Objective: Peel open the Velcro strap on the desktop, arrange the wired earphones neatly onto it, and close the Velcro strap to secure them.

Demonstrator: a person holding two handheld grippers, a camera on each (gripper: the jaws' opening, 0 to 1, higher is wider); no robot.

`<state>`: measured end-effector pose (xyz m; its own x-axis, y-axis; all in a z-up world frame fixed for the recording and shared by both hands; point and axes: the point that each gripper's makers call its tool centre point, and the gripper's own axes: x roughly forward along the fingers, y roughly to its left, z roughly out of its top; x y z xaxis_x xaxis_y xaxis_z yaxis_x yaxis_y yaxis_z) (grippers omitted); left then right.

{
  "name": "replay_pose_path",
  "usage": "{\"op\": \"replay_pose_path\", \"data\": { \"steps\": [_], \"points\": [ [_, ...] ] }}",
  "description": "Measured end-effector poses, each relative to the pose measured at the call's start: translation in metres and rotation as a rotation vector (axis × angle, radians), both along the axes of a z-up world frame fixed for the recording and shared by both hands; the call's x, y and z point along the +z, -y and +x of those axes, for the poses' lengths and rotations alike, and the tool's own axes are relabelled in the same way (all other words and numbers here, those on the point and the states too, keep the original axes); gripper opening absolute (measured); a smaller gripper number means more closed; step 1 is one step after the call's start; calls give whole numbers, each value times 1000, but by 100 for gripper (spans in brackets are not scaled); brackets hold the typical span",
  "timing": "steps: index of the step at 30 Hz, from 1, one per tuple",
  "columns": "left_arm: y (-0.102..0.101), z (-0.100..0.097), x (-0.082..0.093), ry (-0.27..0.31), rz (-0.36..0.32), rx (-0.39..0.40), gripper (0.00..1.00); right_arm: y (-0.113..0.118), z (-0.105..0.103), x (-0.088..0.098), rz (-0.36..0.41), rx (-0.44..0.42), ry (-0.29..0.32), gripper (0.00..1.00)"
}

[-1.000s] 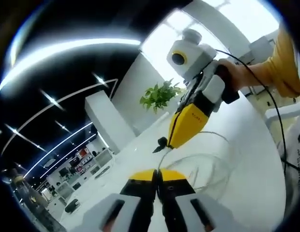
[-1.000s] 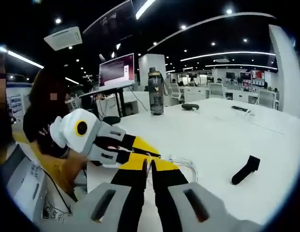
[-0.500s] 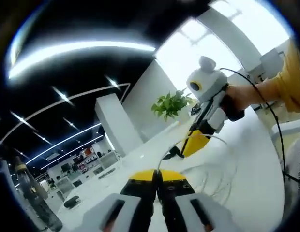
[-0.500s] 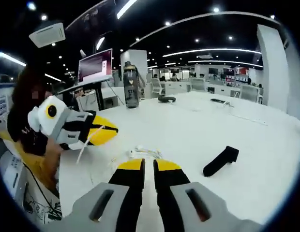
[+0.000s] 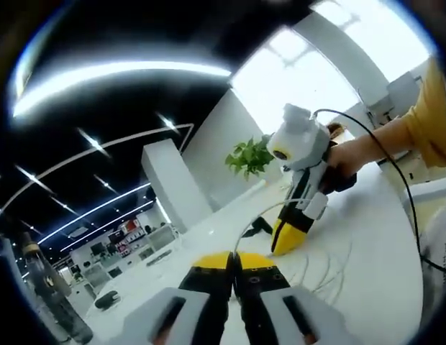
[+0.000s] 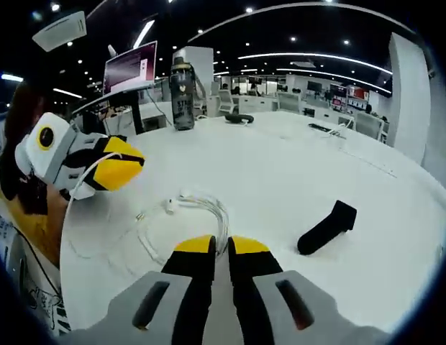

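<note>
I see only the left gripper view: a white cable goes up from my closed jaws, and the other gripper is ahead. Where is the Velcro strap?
Observer: The right gripper view shows the strap, a black strip lying flat on the white table, to the right of the right gripper.
Operator: And the rest of the earphones?
Observer: The earphones lie in a loose coil on the table just ahead of the right gripper, apart from the strap; one strand rises to the left gripper.
Operator: Is the right gripper holding anything?
Observer: Its jaws look shut, with nothing visible between them.
</note>
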<state>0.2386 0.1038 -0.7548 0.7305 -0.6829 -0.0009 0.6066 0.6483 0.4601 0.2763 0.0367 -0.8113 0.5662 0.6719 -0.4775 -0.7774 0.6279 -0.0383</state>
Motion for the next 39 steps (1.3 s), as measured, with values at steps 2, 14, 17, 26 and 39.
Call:
{"op": "replay_pose_path", "data": {
  "steps": [2,14,17,26,39],
  "points": [
    [0,0,0,1,2,1,6,0,0,0,-7,3,8,8],
    [3,1,-6,-5,42,6,6,5,0,19,-20,-16,125,5],
    [3,1,-8,2,62,14,6,4,-4,30,4,-10,154,5],
    [0,3,-7,17,75,32,6,-2,-11,39,44,7,164,5],
    [0,4,-7,72,147,60,6,-23,-41,58,167,89,146,5]
  ]
}}
